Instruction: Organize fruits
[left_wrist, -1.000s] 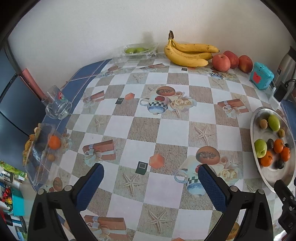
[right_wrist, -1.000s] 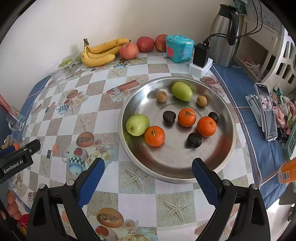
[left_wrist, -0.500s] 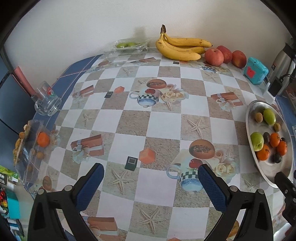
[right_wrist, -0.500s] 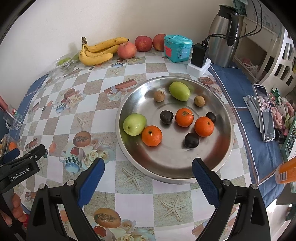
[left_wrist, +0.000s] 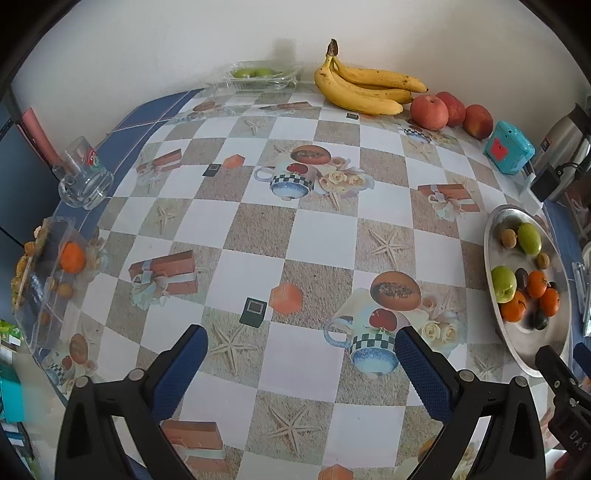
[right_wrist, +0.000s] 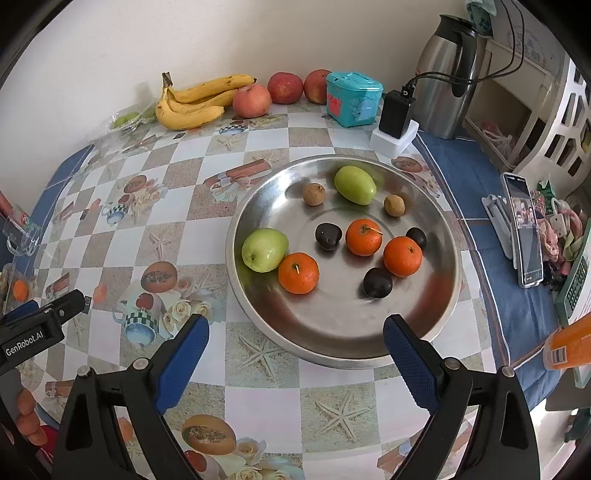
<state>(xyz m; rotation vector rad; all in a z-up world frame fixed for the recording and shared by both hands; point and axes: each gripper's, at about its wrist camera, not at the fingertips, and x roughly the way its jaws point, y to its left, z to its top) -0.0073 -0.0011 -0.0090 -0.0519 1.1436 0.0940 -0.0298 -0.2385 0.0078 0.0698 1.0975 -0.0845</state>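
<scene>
A round steel tray holds three oranges, two green fruits, dark plums and small brown fruits. My right gripper hovers open just in front of the tray's near rim, holding nothing. My left gripper is open over the patterned tablecloth, the same tray to its right. Bananas and three red apples lie along the back wall. A clear box with one orange sits at the left table edge.
A glass mug lies tipped at the left edge. A clear pack of green fruit is at the back. A teal box, charger, steel kettle and phone stand to the right.
The left gripper has swung its view rightward, so bananas and tray shifted left in its frame. The right gripper drifted slightly; the tray sits a little further left. Both stayed open.
</scene>
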